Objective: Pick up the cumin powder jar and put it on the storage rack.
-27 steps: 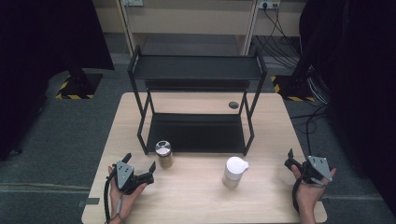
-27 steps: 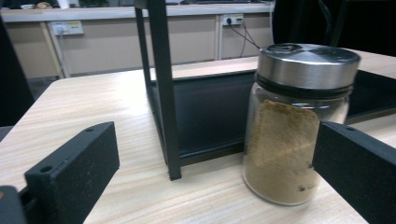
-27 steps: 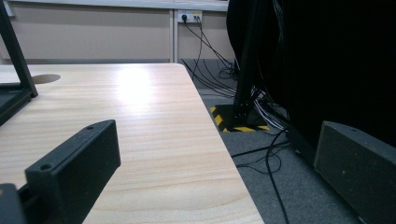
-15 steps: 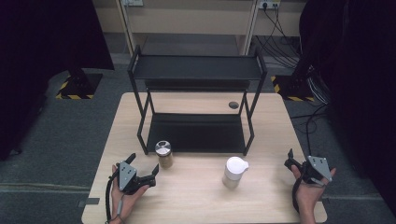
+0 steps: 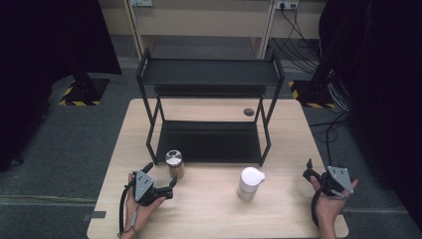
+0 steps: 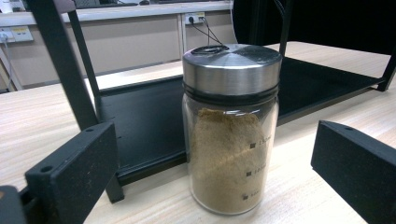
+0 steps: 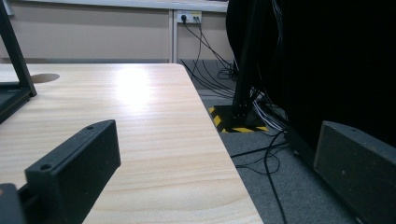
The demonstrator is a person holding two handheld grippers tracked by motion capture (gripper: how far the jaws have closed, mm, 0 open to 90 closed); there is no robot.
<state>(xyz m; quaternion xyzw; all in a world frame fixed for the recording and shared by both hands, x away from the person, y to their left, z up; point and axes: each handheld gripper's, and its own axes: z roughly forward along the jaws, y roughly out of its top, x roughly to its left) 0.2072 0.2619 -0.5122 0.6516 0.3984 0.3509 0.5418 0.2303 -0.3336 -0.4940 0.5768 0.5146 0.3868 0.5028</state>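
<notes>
A glass jar [image 5: 174, 164] with a steel lid and tan powder stands upright on the wooden table [image 5: 209, 214], just in front of the black rack's left leg. My left gripper [image 5: 161, 174] lies open in a hand right beside it. In the left gripper view the jar [image 6: 229, 135] stands close ahead, between the lines of the two jaws of my left gripper [image 6: 215, 140], untouched. A white lidded container [image 5: 249, 183] stands at centre-right. My right gripper [image 5: 307, 170] is open near the table's right edge, holding nothing. In its own view my right gripper [image 7: 219, 158] spans that edge.
A black two-tier rack [image 5: 209, 74] fills the table's back half; its lower shelf [image 5: 209, 140] is bare. A round cable hole [image 5: 249, 112] sits behind it. Cables [image 7: 261, 140] and a striped stand base [image 7: 233, 122] lie on the floor to the right.
My left gripper has edged to the right, closer to the jar. The right gripper, the jar and the white container have stayed put.
</notes>
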